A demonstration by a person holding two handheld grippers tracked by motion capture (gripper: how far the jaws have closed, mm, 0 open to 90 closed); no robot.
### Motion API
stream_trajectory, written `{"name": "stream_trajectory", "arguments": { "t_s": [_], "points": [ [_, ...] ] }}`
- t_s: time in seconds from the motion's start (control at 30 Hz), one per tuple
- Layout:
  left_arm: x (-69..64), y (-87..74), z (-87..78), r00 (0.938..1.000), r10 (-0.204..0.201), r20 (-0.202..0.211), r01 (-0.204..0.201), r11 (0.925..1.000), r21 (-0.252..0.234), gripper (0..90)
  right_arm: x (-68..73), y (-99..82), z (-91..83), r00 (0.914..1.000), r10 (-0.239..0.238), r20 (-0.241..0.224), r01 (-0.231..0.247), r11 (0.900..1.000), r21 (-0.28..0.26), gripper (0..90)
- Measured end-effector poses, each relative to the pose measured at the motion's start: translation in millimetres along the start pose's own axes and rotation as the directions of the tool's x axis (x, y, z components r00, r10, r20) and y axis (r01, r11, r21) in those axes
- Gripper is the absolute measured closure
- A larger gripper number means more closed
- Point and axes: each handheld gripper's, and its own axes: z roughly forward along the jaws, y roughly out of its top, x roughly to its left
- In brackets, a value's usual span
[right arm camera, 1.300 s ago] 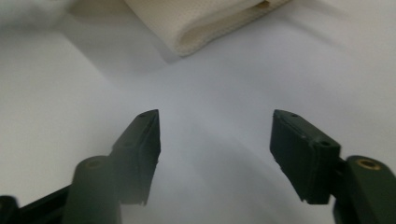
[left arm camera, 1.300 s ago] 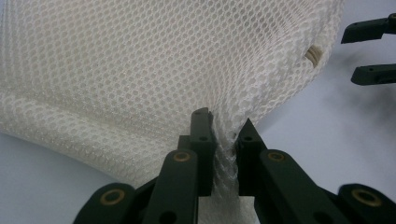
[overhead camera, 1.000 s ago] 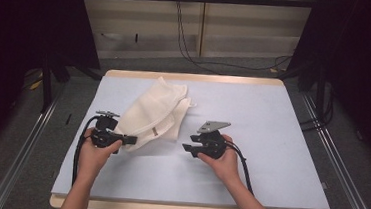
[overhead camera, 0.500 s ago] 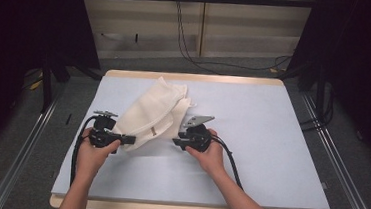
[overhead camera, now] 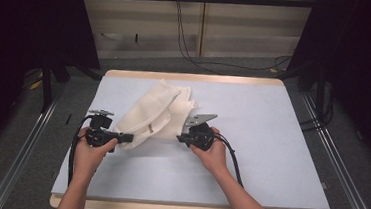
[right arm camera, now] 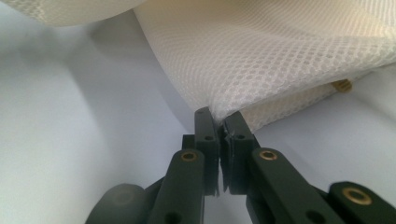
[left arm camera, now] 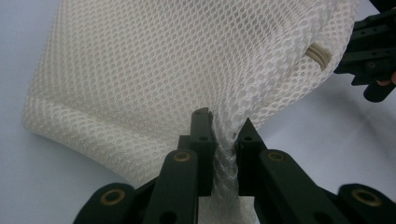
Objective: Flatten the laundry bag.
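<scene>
A white mesh bag (overhead camera: 155,109) lies crumpled on the pale blue table (overhead camera: 271,136). My left gripper (overhead camera: 126,138) is at the bag's near left corner. In the left gripper view, it (left arm camera: 224,119) is shut on a bunched fold of the mesh bag (left arm camera: 163,60). My right gripper (overhead camera: 180,137) is at the bag's near right edge. Its jaws have just been closing, and in the right gripper view it (right arm camera: 218,114) pinches the rim of the mesh bag (right arm camera: 280,51). A tan cord end (right arm camera: 342,85) pokes out of the bag.
The table's right half is bare blue surface. Metal rails (overhead camera: 341,167) run along both sides of the table on the grey floor. Cables (overhead camera: 188,44) hang against the wall behind. The other gripper (left arm camera: 369,60) shows at the left gripper view's upper right.
My right gripper has moved left from beside the bag to its near right edge and closed on the mesh. The left gripper has kept its hold and place.
</scene>
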Motion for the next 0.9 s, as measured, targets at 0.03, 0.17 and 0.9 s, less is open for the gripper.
{"name": "stream_trajectory", "arguments": {
  "t_s": [0.03, 0.17, 0.9],
  "points": [
    [0.8, 0.4, -1.5, 1.0, 0.005, 0.003, -0.005, 1.0, 0.005, 82.2, 0.0, 0.0, 0.0, 1.0, 0.0, 0.0, 0.0, 1.0, 0.0, 86.2],
    [1.7, 0.6, -5.2, 0.9999, -0.012, 0.001, 0.012, 0.9996, -0.024, 82.2, -0.9, -6.8, -11.0, 0.9999, -0.015, -0.004, 0.015, 0.9998, 0.011, 86.2],
    [42.0, -3.4, -34.6, 0.9853, -0.113, -0.128, 0.088, 0.9786, -0.186, 67.3, -8.6, -24.1, -29.1, 0.9993, -0.028, 0.025, 0.028, 0.9995, 0.016, 86.0]
  ]
}}
